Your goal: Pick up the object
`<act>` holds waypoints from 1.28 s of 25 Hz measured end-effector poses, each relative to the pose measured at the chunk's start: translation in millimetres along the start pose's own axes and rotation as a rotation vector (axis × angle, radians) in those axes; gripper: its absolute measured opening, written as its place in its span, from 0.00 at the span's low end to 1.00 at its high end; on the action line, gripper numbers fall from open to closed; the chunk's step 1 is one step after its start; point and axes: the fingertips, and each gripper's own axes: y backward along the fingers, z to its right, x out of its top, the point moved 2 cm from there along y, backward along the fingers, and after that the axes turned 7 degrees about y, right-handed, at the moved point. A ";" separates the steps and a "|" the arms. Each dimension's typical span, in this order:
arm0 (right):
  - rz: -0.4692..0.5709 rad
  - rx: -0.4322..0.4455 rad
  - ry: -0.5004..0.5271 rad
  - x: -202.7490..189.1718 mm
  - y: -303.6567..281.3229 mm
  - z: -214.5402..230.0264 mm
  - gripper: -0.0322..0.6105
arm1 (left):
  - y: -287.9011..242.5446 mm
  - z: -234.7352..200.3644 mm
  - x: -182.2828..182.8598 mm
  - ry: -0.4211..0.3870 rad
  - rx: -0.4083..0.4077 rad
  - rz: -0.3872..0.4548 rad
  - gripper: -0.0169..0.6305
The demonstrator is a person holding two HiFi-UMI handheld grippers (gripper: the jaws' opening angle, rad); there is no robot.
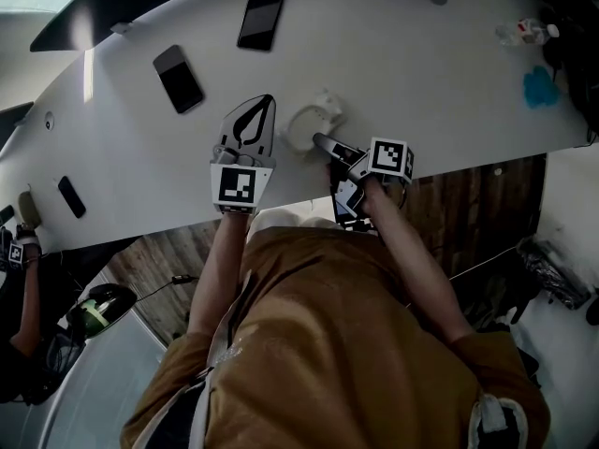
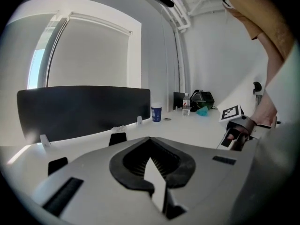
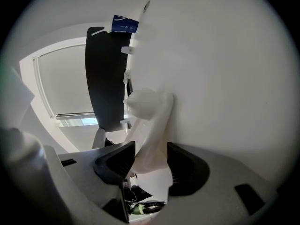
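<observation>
A white plastic object point(image 1: 306, 123) with a rounded body and a side arm rests on the white table point(image 1: 421, 92) close to its near edge. My right gripper point(image 1: 320, 141) reaches it from the edge side. In the right gripper view the object point(image 3: 149, 118) stands between the wide-spread jaws of the right gripper point(image 3: 151, 150), filling most of the gap, and I see no firm squeeze. My left gripper point(image 1: 268, 101) lies on the table just left of the object, jaws together and empty; in the left gripper view its tips point(image 2: 150, 138) meet.
Two dark phones point(image 1: 261, 16) point(image 1: 178, 79) lie further back on the table, and a small black item point(image 1: 71, 196) lies at the left. A water bottle point(image 1: 524, 33) and a teal thing point(image 1: 541, 87) are at the far right. A blue cup point(image 2: 156, 112) and a black screen point(image 2: 84, 109) stand beyond.
</observation>
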 end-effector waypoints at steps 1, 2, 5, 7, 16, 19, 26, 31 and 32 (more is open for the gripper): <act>-0.001 0.001 -0.005 0.1 -0.7 -0.1 0.36 | -1.4 0.3 -2.2 -0.001 -0.004 -0.006 0.04; -0.001 0.000 -0.010 0.1 -1.4 -0.1 0.36 | -2.7 0.5 -4.1 -0.003 -0.007 -0.012 0.04; 0.006 -0.006 -0.034 1.2 -1.9 1.3 0.36 | -6.0 1.6 -9.1 0.000 -0.015 -0.029 0.04; 0.010 -0.008 -0.049 2.5 -2.3 1.3 0.36 | -8.7 2.6 -13.8 0.011 -0.028 -0.045 0.04; 0.021 0.024 -0.146 7.7 -12.3 0.4 0.36 | -19.3 5.1 -42.6 0.039 -0.062 -0.143 0.04; 0.014 0.011 -0.144 8.2 -15.7 0.3 0.36 | -20.8 8.7 -49.6 0.040 -0.072 -0.160 0.04; 0.009 0.009 -0.142 9.4 -19.3 0.1 0.35 | -24.3 13.5 -54.4 0.067 -0.091 -0.159 0.04; 0.015 0.013 -0.161 10.6 -21.2 -0.1 0.35 | -26.4 13.1 -54.9 0.081 -0.098 -0.149 0.04; 0.013 0.013 -0.163 10.7 -21.3 0.2 0.35 | -26.9 13.4 -54.9 0.088 -0.100 -0.147 0.04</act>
